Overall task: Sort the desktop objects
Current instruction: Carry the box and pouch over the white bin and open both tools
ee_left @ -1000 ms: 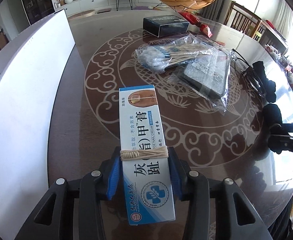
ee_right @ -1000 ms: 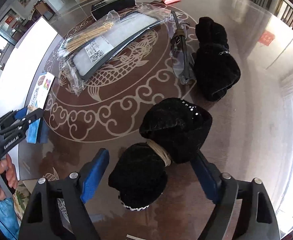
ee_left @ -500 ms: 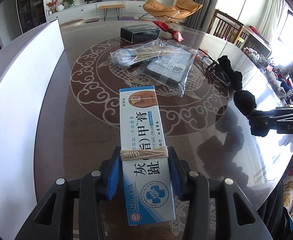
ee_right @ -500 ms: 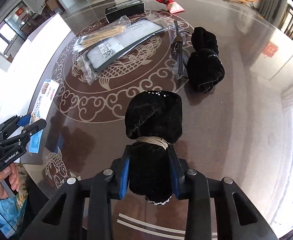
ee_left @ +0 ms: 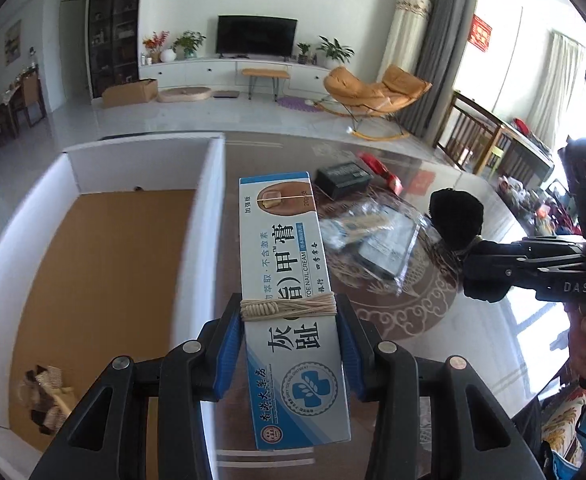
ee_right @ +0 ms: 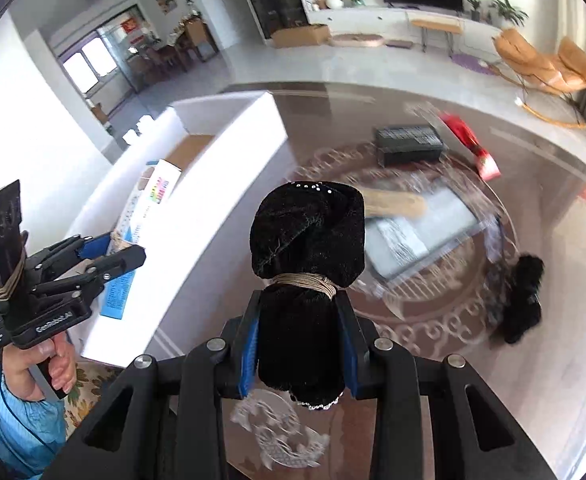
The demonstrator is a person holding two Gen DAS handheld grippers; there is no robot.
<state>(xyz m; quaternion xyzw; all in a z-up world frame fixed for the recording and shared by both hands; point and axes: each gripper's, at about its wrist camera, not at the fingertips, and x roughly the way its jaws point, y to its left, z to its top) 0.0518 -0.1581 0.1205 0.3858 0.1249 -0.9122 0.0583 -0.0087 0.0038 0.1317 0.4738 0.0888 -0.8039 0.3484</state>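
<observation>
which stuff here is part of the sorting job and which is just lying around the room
Job: nail cream box in the left gripper; black velvet pouch in the right gripper; white bin; bagged items.
Lying about: orange lounge chair, television, cardboard box.

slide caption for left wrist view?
Left tongs clamp a toe nail cream box beside the white bin; right tongs hold a black pouch.
</observation>
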